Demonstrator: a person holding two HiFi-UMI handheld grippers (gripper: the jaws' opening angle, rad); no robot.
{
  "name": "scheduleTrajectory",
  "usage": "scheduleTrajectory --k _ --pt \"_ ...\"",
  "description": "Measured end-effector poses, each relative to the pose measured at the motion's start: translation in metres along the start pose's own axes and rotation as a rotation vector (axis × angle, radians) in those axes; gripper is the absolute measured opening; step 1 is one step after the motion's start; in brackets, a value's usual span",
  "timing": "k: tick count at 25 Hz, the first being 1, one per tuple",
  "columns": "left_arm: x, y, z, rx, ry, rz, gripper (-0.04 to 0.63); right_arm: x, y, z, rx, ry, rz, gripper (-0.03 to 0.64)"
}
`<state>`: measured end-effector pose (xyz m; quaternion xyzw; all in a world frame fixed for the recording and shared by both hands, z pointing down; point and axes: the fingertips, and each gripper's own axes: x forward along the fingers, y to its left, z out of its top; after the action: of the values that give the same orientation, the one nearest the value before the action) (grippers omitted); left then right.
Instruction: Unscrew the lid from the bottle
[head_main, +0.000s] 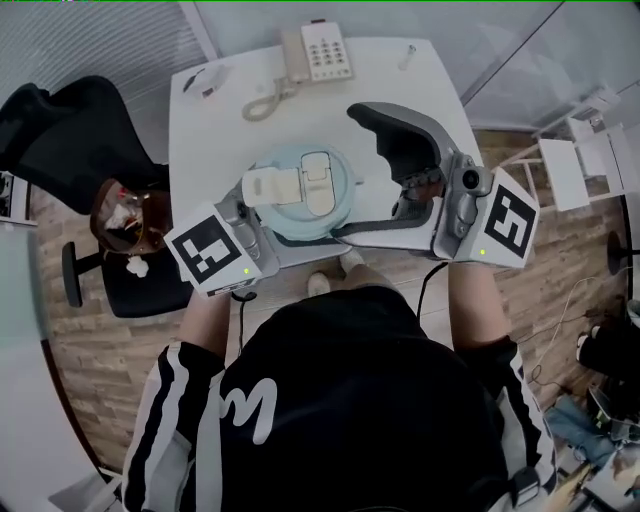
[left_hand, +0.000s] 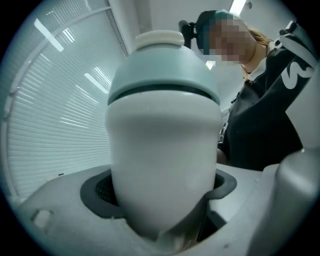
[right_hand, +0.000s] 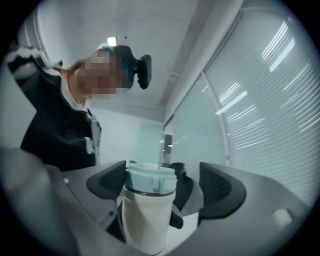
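Overhead, a person in a black top with white-striped sleeves stands at a white worktop. A black office chair stands to the worktop's left on the wood floor. Both grippers are held over the worktop's near edge.

The left gripper is clamped on the bottle. In the left gripper view its dark pads press the white body from both sides, low down, with the lid end uppermost.

The right gripper is open, its jaws wide apart, and it lies to the right of the bottle at the height of the lid. In the right gripper view the bottle's top sits between the jaws. It is close against the pad at that view's left and well clear of the other pad. Whether the near pad touches the lid cannot be told.

The lid is pale blue-green with a white flip cap and is seated on the bottle. A beige telephone lies at the worktop's far edge.
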<state>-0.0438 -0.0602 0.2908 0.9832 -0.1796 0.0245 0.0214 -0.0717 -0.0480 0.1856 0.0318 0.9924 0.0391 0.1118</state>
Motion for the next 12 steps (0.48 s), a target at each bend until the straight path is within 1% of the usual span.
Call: scheduleTrajectory --k 2,3,4,5,6,7,10,12 --pt "-0.002 0.018 -0.002 -0.021 -0.019 0.089 0.449 -0.005 -0.015 -0.006 -0.013 0.026 -0.198 0.439" --pt "-0.003 0.026 -0.003 -0.021 -0.022 0.134 0.449 -0.007 -0.018 -0.009 -0.013 0.034 -0.278 0.431" --pt "-0.003 0.032 -0.003 -0.018 -0.027 0.180 0.449 -0.008 -0.019 -0.010 -0.011 0.036 -0.343 0.419" --pt "-0.004 0.038 -0.003 -0.018 -0.036 0.225 0.449 -0.008 -0.019 -0.010 -0.009 0.032 -0.396 0.385" --pt "-0.004 0.044 -0.001 -0.020 -0.045 0.269 0.449 -0.007 -0.017 -0.010 -0.010 0.027 -0.436 0.344" --pt "-0.004 0.049 0.000 -0.021 -0.051 0.307 0.449 -0.005 -0.015 -0.011 -0.015 0.027 -0.463 0.323" --pt "0.000 0.060 0.000 0.013 -0.039 0.382 0.449 0.011 -0.008 -0.016 -0.048 0.068 -0.471 0.325" --pt "0.002 0.067 0.000 0.027 -0.024 0.444 0.449 0.019 -0.012 -0.022 -0.087 0.102 -0.498 0.361"
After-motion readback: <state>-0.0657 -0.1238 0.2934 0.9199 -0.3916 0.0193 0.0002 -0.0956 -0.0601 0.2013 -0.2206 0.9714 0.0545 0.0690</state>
